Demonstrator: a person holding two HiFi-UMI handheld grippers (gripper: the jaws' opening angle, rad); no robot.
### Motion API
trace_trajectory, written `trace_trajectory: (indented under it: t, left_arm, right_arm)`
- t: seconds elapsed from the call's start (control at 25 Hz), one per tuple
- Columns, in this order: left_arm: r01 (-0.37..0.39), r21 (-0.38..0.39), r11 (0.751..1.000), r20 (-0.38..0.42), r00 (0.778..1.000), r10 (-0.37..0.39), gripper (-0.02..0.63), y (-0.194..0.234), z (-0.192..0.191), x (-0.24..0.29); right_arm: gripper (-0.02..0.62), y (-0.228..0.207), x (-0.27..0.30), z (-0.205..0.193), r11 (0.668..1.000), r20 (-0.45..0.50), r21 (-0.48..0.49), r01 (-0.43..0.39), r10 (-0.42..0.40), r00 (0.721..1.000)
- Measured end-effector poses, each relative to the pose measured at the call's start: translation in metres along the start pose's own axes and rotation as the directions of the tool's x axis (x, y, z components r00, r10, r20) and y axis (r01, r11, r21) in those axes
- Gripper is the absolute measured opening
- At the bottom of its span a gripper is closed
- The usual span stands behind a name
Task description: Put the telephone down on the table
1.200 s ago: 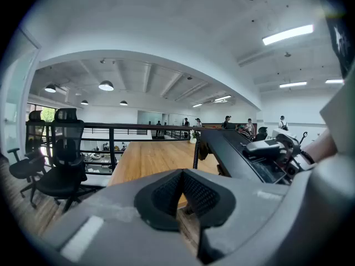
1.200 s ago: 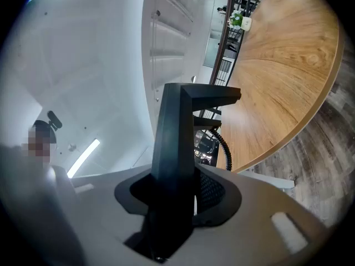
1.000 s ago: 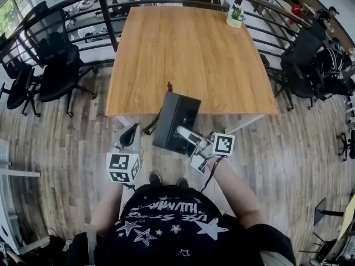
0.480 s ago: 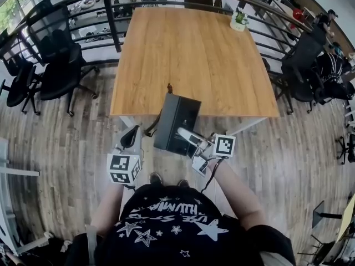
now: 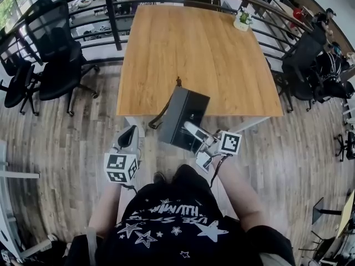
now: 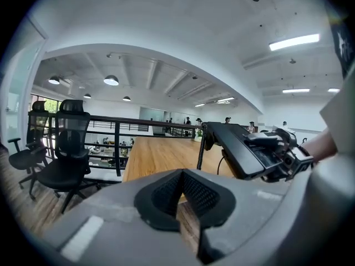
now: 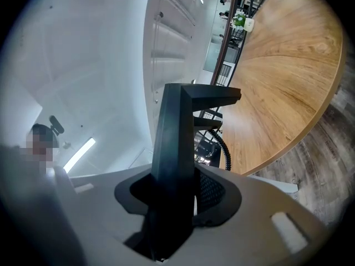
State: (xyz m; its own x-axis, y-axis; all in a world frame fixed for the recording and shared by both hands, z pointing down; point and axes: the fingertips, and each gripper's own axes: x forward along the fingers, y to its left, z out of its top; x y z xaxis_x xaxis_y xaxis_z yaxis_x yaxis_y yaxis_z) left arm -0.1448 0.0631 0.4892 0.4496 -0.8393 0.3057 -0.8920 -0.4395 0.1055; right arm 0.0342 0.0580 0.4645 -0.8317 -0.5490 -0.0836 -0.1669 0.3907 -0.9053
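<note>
The black telephone point(image 5: 183, 118) hangs tilted over the near edge of the wooden table point(image 5: 199, 49), its coiled cord point(image 5: 161, 114) dangling at its left. My right gripper point(image 5: 192, 129) is shut on the telephone's near side; in the right gripper view the dark body point(image 7: 176, 148) stands up between the pads. My left gripper point(image 5: 129, 136) hovers over the floor left of the telephone, apart from it, its pads closed together with nothing in them. The left gripper view shows the telephone point(image 6: 249, 148) to the right and the table point(image 6: 161, 154) ahead.
A small potted plant point(image 5: 242, 18) stands at the table's far right corner. Black office chairs point(image 5: 55, 60) are at the left and more chairs point(image 5: 305, 60) at the right. A dark railing point(image 5: 111, 15) runs behind the table. Wood-plank floor surrounds it.
The right gripper has carried the telephone forward, from in front of the table's edge to over it. The whole view has shifted closer to the table; the left gripper came along.
</note>
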Motion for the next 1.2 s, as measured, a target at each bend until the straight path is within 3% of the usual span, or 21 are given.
trace_trajectory:
  t: [0.6,1.2]
  left_arm:
    - [-0.011,-0.012,1.000,-0.006,1.000,0.011,0.002,0.033,0.016,0.051]
    - [-0.056,-0.025,0.998,-0.014,0.998,0.056,0.002,0.096,0.055,0.162]
  right_arm:
    - [0.161,-0.033,0.044,0.035,1.000,-0.030,0.003,0.005,-0.005,1.000]
    - [0.161,-0.092,0.129,0.140,1.000,-0.106,-0.010,-0.024,0.023,0.994]
